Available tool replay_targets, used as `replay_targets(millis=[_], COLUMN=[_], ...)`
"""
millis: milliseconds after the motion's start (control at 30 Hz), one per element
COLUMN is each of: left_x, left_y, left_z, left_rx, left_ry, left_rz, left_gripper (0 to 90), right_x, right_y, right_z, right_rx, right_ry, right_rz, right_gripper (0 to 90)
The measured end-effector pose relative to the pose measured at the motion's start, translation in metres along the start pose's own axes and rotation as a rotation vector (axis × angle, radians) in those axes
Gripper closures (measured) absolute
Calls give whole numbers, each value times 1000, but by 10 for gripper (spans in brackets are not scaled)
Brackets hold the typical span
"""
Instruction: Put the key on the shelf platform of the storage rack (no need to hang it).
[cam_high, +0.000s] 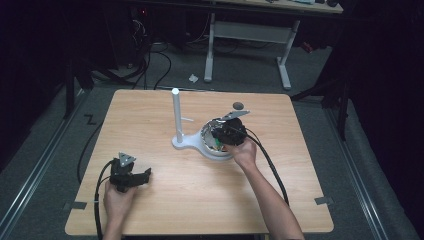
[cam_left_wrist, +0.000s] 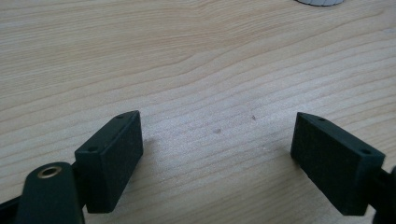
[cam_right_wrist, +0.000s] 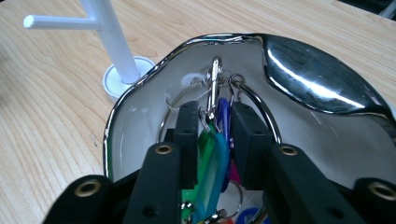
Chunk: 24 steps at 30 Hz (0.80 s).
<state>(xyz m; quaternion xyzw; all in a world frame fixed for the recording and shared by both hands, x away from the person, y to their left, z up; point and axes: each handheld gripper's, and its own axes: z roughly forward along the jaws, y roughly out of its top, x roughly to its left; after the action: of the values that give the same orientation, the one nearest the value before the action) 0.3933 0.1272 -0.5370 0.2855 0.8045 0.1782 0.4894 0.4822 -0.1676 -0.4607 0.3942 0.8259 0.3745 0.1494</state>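
The right gripper (cam_right_wrist: 212, 128) reaches down into a shiny metal bowl (cam_right_wrist: 322, 84) near the middle of the high view. Its flat black jaws sit close on both sides of a bunch of keys (cam_right_wrist: 215, 154) with smooth green, blue and purple plastic tags; I cannot tell if they squeeze it. The left gripper (cam_left_wrist: 217, 140) rests wide open over the pale, stripy wooden table (cam_left_wrist: 196, 56). A thin white round post (cam_right_wrist: 109, 37) stands beside the bowl.
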Motion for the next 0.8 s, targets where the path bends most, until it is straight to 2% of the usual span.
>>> replay_targets(millis=[67,367,467,800], left_x=[0,0,0,0], left_y=[0,0,0,0], left_z=[0,0,0,0], left_rx=[1,1,1,0], left_ry=[-2,-1,-1,0], left_rz=[6,5,4,-2], left_gripper=[172,172,172,172], right_x=[1,0,0,-2], right_y=[0,2,3,3], right_z=[-1,-14,-21,-38], right_rx=[-7,-38,-45,-74], right_ry=[3,-3,8,-5], right_rz=[2,0,5,11], right_gripper=[647,554,545,530])
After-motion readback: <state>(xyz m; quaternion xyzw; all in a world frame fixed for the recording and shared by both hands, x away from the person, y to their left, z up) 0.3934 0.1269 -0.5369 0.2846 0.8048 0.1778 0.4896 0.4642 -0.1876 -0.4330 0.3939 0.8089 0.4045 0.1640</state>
